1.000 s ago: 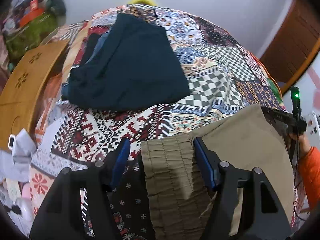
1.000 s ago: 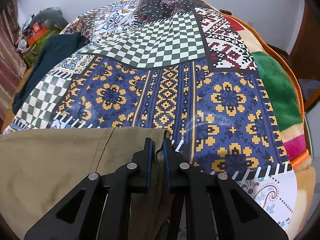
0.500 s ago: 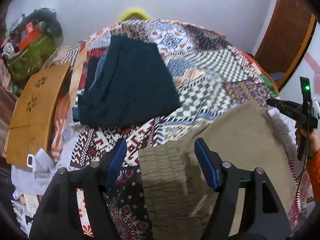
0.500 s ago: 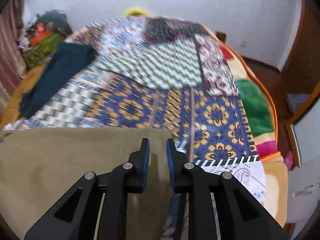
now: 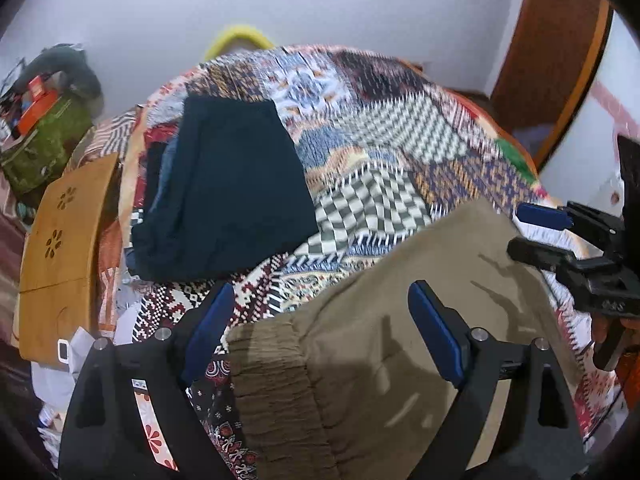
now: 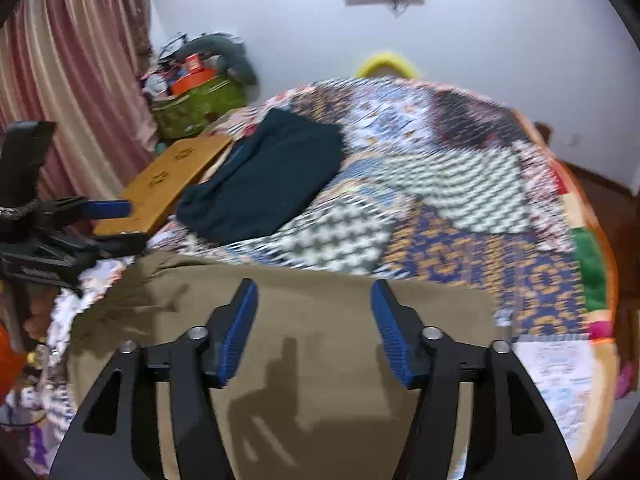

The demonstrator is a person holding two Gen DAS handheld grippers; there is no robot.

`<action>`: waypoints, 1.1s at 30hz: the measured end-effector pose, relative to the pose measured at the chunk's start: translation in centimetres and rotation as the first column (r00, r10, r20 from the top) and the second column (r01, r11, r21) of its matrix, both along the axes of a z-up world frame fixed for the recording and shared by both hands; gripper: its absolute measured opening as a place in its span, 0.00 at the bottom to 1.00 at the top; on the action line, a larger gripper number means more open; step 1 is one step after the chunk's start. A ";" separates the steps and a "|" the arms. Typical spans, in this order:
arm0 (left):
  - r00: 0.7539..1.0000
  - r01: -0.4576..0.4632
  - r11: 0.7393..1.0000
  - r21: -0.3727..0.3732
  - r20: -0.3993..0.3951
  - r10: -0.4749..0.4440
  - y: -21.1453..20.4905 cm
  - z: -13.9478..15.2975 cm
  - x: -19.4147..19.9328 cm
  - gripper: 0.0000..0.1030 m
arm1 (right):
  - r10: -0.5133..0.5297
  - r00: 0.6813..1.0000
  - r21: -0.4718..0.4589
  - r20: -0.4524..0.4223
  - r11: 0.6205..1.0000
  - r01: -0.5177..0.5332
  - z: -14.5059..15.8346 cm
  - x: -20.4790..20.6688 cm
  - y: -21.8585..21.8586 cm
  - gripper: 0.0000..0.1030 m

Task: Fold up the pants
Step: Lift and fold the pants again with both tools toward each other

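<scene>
Now both tools hang above the olive pants (image 5: 420,320), which lie flat at the near edge of the patchwork bed (image 5: 380,128). On the left gripper (image 5: 320,320) the fingers stand wide apart with nothing between them; the right gripper (image 6: 314,320) is likewise spread and empty. Soft, light cloth like this probably sags and slides, so a pinch at the ribbed waistband (image 5: 276,380) or a hem corner looks safest. Folded dark pants (image 5: 232,184) rest toward the far left corner.
</scene>
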State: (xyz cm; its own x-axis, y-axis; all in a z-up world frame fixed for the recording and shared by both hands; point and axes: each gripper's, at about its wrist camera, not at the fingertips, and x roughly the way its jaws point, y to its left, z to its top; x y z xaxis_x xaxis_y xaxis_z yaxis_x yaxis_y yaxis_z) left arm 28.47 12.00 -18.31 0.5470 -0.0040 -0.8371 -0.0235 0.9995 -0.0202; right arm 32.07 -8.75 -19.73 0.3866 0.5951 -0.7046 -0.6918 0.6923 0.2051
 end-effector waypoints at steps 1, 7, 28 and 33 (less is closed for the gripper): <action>1.000 0.008 1.000 0.007 -0.017 -0.007 -0.2 -0.5 0.2 0.86 | 0.008 1.000 0.001 -0.013 1.000 -0.008 -0.3 0.0 0.4 0.62; 0.989 0.023 0.999 -0.028 -0.144 -0.026 -0.6 -4.3 0.7 0.86 | 0.068 0.987 -0.043 -0.146 0.996 -0.075 -4.3 -0.6 3.0 0.62; 0.998 0.008 0.997 0.078 -0.062 -0.003 -0.3 -4.5 -7.5 0.94 | -0.049 0.978 -0.046 -0.200 0.998 0.041 -6.2 -7.1 -5.3 0.75; 0.999 -0.027 0.997 0.069 -0.033 0.029 -0.1 -4.1 -9.9 0.94 | -0.082 0.974 -0.033 -0.211 0.996 0.077 -6.7 -9.0 -7.3 0.77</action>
